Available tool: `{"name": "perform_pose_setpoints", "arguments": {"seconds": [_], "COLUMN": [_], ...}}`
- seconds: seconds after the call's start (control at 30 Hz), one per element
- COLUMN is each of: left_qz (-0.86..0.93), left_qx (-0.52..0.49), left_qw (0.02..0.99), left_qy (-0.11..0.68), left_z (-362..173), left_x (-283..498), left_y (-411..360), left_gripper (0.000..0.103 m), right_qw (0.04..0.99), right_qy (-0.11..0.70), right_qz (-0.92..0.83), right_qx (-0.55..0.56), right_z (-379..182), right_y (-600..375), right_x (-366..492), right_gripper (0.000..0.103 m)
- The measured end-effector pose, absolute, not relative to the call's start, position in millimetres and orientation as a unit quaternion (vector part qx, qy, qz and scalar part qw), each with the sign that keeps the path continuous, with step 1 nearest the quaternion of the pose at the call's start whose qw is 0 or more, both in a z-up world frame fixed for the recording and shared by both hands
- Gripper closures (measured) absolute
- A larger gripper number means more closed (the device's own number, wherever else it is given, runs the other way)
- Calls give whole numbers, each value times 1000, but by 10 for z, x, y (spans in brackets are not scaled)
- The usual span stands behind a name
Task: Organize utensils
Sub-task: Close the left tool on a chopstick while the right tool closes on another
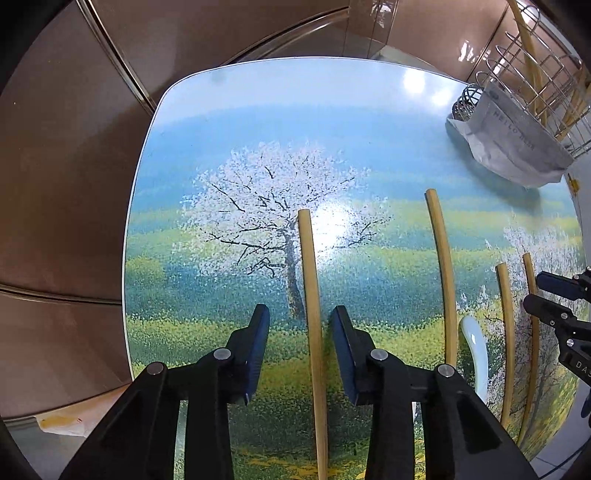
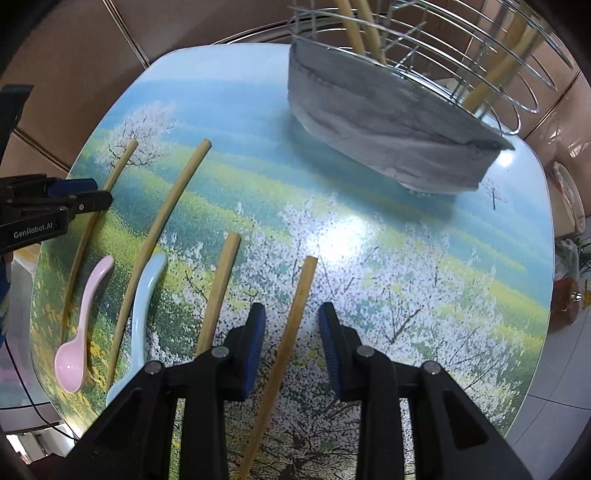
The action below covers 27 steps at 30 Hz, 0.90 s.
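Several bamboo chopsticks lie on a table printed with a blossom-tree picture. My left gripper is open, its jaws on either side of the leftmost chopstick. My right gripper is open, its jaws on either side of the rightmost chopstick. Two more chopsticks lie between. A pink spoon and a light blue spoon lie among them. A wire utensil holder at the far side holds chopsticks.
A grey folded cloth lies under and in front of the wire holder. The table's edge drops to a brown tiled floor on the left. Plates and bags sit beyond the right edge.
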<state>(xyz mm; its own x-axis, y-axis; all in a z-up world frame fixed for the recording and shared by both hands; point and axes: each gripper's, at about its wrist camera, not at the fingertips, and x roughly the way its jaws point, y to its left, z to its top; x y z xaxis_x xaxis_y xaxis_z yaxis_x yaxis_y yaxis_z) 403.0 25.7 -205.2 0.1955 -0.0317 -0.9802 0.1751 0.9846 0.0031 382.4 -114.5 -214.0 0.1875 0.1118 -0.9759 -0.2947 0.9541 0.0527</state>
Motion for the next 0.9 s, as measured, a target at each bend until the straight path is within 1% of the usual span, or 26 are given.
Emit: {"name": "perform_pose_setpoints", "arguments": {"seconds": [0.2,0.4,0.43,0.5,0.57,0.7,0.8,0.87,0.9], "left_qz": [-70,-74,-74,-80,-83,-85,-89,-90,-90], "left_qx": [63,63,64,68,72,70,76,76,75], "left_qw": [772,777,777,774,773,771,770,770,769], "left_qy": [628,622,622,624,624,627,627,627,628], "left_z": [-2041,-2024,-2017,-2007,-2002,-1976,-1967,-1963,-1962], "left_x": [4016,3848,3821,3775,3740,3690,3658,3649,3644], "left_y": [228,264,272,246,214,204,185,180,181], "left_gripper": [68,69,70,80,83,87,90,92,93], "right_qw": [761,763,764,764,764,763,763,763,763], "right_qy": [629,627,626,626,627,628,628,629,629], "right_qz": [127,122,122,120,120,121,120,120,119], "right_qx": [-99,-99,-98,-97,-95,-93,-91,-88,-86], "right_z": [-2176,-2186,-2191,-2197,-2219,-2249,-2257,-2249,-2251], "right_y": [-971,-835,-859,-858,-874,-870,-898,-947,-963], "right_x": [3824,3824,3805,3782,3749,3707,3690,3685,3685], "right_gripper": [74,75,75,75,76,78,82,88,89]}}
